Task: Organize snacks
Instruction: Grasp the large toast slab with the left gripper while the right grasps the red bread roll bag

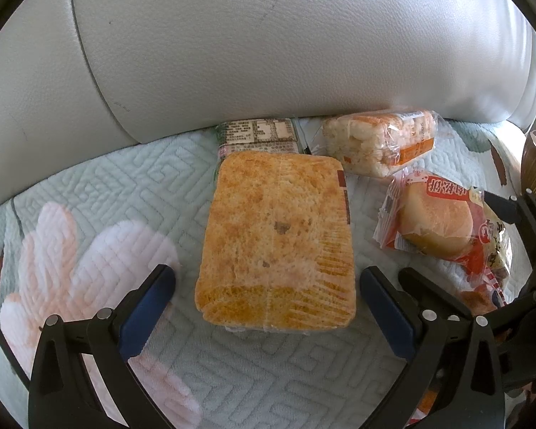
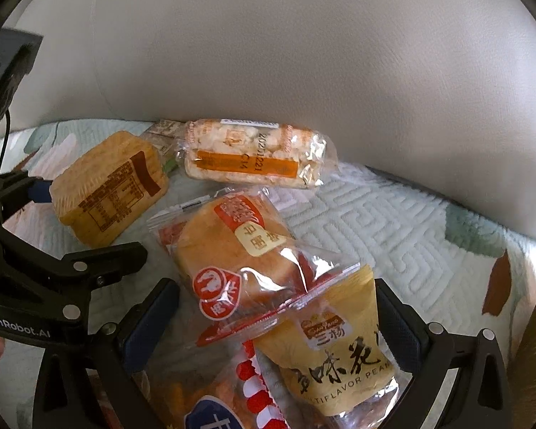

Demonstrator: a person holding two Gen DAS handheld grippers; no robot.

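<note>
Flat rectangular orange-brown cracker pack in clear wrap (image 1: 277, 239) lies on the pale green quilted seat cover (image 1: 100, 186), long axis pointing toward the grey-white leather backrest (image 1: 268, 46). Left gripper (image 1: 268, 307) sits low at its near end, blue-padded jaws wide apart, one either side of the pack, neither pad touching it.

Just behind the pack: a small packet with a printed label panel (image 1: 259, 136), touching or nearly touching its far edge. Right of that, a clear-wrapped puffed-rice cake bar with orange band (image 1: 378, 139), resting at the backrest base. Nearer, to the right: a round bun in red-and-clear wrapper (image 2: 239, 250), its lower edge overlapping a yellow peanut bag (image 2: 336, 350).

Right gripper (image 2: 275, 325) hovers over that heap, jaws apart, straddling the bun wrapper and peanut bag; nothing clamped. A red-white-blue packet (image 2: 228, 404) lies under them at the bottom edge of the right wrist view, mostly cut off.

Judgement: step in hand is the approach to grasp the cracker pack, left side. Next move calls for closing squarely on its long sides, gently, as the crackers would likely crush. No destination container in view, so the placing spot cannot be told.
</note>
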